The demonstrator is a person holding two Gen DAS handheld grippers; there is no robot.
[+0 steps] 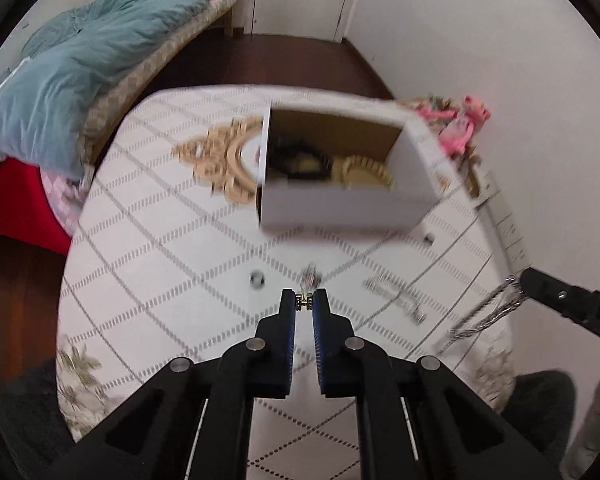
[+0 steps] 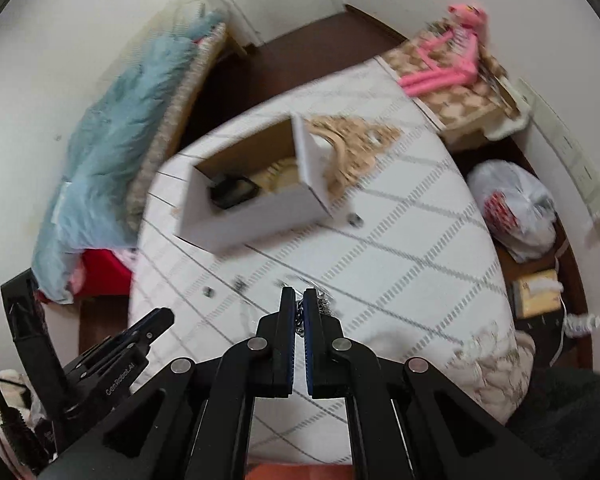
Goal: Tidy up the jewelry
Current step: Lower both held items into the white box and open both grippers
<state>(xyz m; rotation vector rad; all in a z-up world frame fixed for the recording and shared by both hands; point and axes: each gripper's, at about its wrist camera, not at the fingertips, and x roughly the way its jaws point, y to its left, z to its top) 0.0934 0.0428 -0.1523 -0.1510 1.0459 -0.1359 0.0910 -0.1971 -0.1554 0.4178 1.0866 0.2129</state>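
A white open box (image 1: 340, 210) stands on the quilted white tabletop (image 1: 160, 240), with a dark piece and a gold piece inside. My left gripper (image 1: 304, 302) is shut on a small gold-and-silver jewel (image 1: 304, 303), pinched at the fingertips above the cloth. At the right edge, my right gripper (image 1: 526, 276) holds a silver chain (image 1: 496, 312) that hangs in loops. In the right wrist view, my right gripper (image 2: 299, 300) is shut on that chain (image 2: 300, 322). The left gripper (image 2: 160, 316) shows at lower left and the box (image 2: 252, 200) lies ahead.
Another silver chain piece (image 1: 396, 296) and small studs (image 1: 256, 279) (image 2: 355, 220) lie loose on the cloth. A gold ornate frame (image 1: 224, 160) lies behind the box. A bed with a teal duvet (image 1: 68, 80) is left; a pink plush toy (image 2: 456, 60) and a plastic bag (image 2: 516, 208) are right.
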